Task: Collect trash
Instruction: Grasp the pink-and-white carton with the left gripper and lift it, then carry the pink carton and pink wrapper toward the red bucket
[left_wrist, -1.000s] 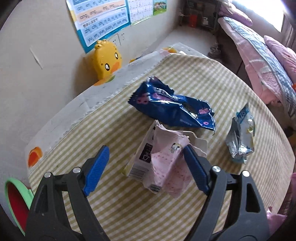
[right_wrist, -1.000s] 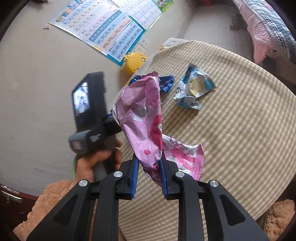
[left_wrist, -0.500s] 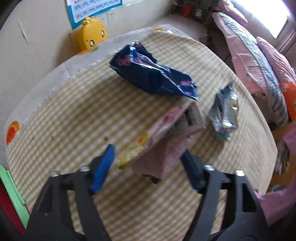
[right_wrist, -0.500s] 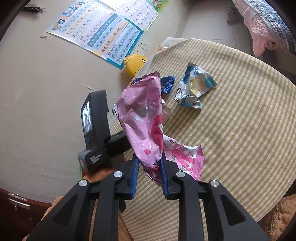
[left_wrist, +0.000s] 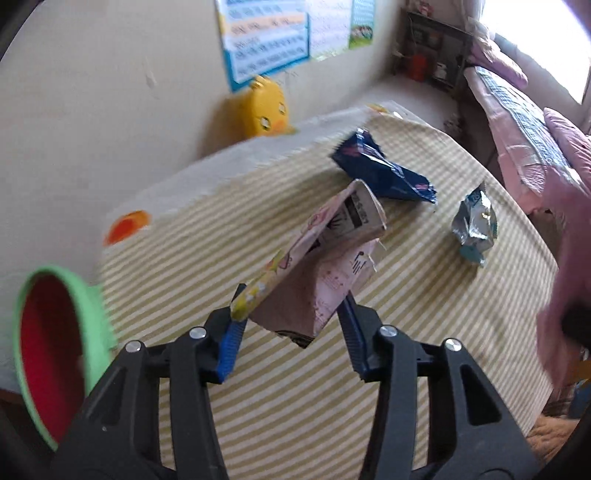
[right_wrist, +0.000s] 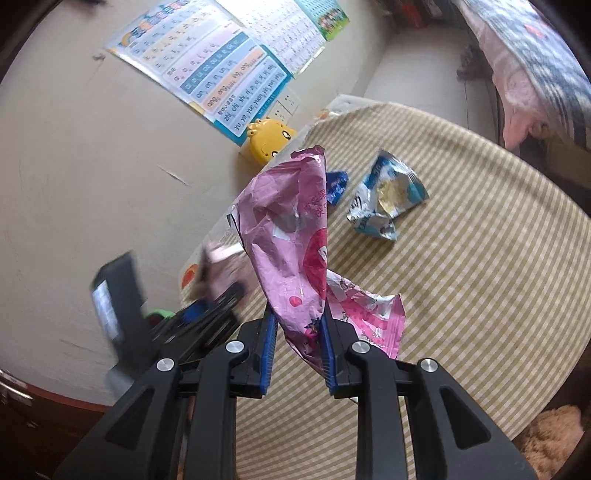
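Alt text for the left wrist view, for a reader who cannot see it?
The left gripper, jaws closing, lifts a flattened pink carton above a striped tablecloth. A dark blue wrapper and a silver-blue wrapper remain on it; a green bin sits left.

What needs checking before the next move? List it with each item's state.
1. Right gripper shut on pink wrapper: ok.
2. Left gripper jaws closing, pink carton between them and off the cloth: ok.
3. Carton grip firm: cannot tell.
4. Green-rimmed bin mouth open beside the left gripper: ok.
5. Table cleared: not ok; blue wrapper and silver wrapper remain.
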